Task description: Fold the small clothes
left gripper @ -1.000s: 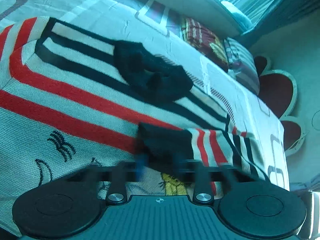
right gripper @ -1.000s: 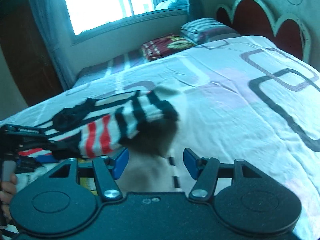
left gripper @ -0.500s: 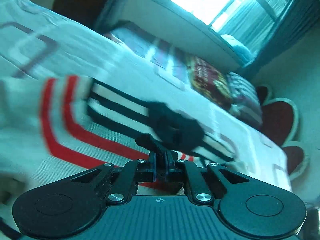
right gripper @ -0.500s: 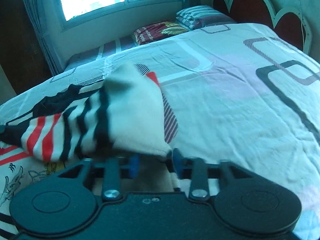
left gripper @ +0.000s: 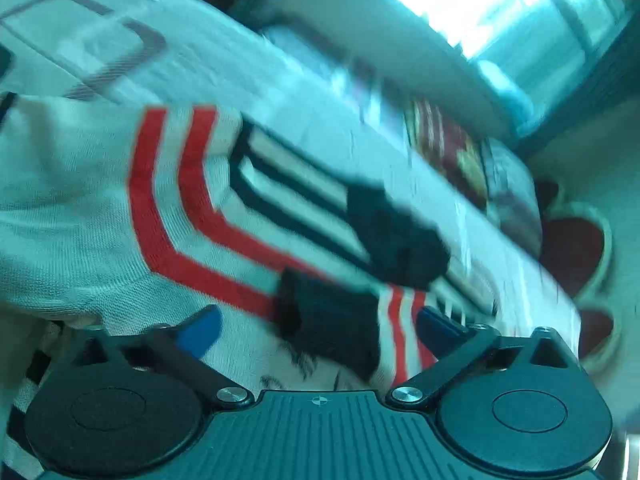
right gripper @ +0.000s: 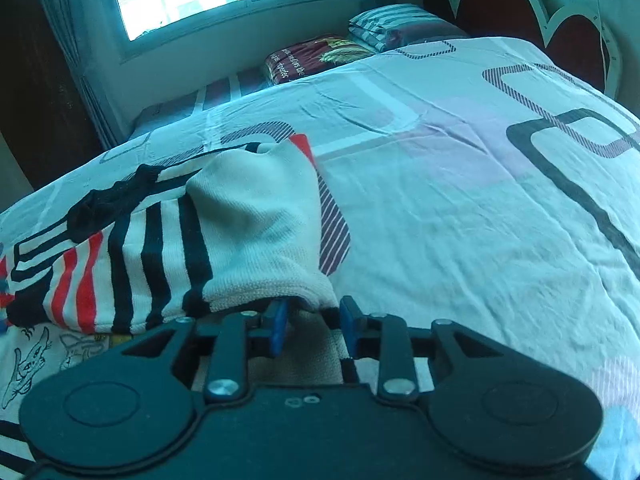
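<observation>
Garment: small knit sweater [right gripper: 248, 216], cream with red and black stripes, lies spread on the bed [right gripper: 460, 184]. I read its long axis as running from my 7 o'clock to 1 o'clock in the left wrist view.

Sleeve: one sleeve [right gripper: 160, 264] is folded in across the body, its black cuff [left gripper: 332, 320] pointing toward the left side.

Left claw: left claw [left gripper: 318, 326] has its blue pads spread wide. It holds nothing. The cuff sits at 12 o'clock, between the pads but not touched, as far as the blur lets me judge.

Right claw: right claw [right gripper: 312, 326] has pads partly apart, with the sweater's cream edge bunched at 12 o'clock just above them and cloth showing in the gap. I cannot tell for sure whether it pinches that fold or only rests under it.

Collar: black collar [left gripper: 396, 236] lies at 1 o'clock from the left claw, farther up the garment.

Nearer arm: right claw is nearer the outer folded edge. Left claw is nearer the cuff.

Key relation: remaining unfolded cloth lies to the left claw's 10 o'clock, so I judge the next fold comes from that side.

Risk: loose knit may slide on the sheet.
</observation>
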`<state>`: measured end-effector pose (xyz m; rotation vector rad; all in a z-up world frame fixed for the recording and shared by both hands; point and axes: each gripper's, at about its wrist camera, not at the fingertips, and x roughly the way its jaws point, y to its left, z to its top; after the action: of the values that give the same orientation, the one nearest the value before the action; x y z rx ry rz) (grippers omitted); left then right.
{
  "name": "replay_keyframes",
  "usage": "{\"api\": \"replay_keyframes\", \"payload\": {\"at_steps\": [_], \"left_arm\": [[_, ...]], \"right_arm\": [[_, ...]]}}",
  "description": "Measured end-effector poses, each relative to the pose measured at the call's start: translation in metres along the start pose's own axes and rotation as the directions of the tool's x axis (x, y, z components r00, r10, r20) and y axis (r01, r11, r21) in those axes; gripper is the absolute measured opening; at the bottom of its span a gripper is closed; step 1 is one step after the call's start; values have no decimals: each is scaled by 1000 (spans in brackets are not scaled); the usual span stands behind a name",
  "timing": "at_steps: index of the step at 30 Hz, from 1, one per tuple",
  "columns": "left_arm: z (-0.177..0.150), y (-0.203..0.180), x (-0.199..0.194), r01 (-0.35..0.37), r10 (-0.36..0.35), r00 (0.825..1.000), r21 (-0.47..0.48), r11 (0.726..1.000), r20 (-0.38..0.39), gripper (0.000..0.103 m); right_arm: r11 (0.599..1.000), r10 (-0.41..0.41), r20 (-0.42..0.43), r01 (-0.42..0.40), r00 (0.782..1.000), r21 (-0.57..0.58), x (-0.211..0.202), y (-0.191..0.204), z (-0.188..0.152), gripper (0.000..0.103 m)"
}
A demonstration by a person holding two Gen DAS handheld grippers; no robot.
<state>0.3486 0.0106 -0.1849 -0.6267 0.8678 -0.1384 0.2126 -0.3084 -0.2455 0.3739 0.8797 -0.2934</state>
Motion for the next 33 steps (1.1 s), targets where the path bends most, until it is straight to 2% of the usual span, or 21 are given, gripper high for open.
{"api": "replay_keyframes", "payload": {"at_steps": [3,4,5,7,10,13,15,18,20,22,25,28,30,33], "left_arm": [[-8,-5,3,-1,1,1000,16,1000,-18,101],[-8,-5,6,3,-3,1000,14,1000,-23,89],[-9,-6,10,15,-14,999,19,1000,-41,67],[-11,-8,23,11,-8,996,27,1000,-90,45],[-14,-8,34,-5,7,997,21,1000,-78,45],[-16,-11,35,-9,10,998,16,1000,-55,7],[-16,-13,28,2,-2,1000,9,1000,-26,7],[-12,-15,-3,25,-28,998,51,998,50,7],[-9,-10,-17,18,-22,997,54,998,74,7],[-7,1,-15,-18,15,998,47,999,61,7],[-14,17,11,-110,110,994,60,992,6,7],[-14,9,13,-136,134,991,103,985,22,7],[-14,4,5,-144,141,989,105,984,36,8],[-16,-7,-18,-163,148,984,159,974,101,8]], "right_arm": [[1000,0,6,0,1000,-12,-3,2,-2,31],[1000,0,7,0,1000,-14,-4,3,-2,31],[1000,0,9,0,1000,-13,-4,3,-2,31],[1000,-6,10,6,1000,-10,-3,1,-3,30],[1000,-13,7,13,1000,-16,0,1,-3,31],[999,-20,8,20,1000,-32,4,4,-2,31],[999,-21,12,21,1000,-35,6,7,0,29],[1000,-1,28,1,1000,-30,2,9,4,24],[999,18,38,-16,999,-35,-1,11,4,22],[999,23,36,-21,999,-43,0,12,2,22],[997,-24,-1,23,1000,-73,12,9,-6,16],[996,-19,2,19,1000,-90,10,5,-7,15],[995,-19,-13,17,1000,-94,7,4,-5,15],[998,4,-9,-4,1000,-60,-11,-3,-4,30]]}}
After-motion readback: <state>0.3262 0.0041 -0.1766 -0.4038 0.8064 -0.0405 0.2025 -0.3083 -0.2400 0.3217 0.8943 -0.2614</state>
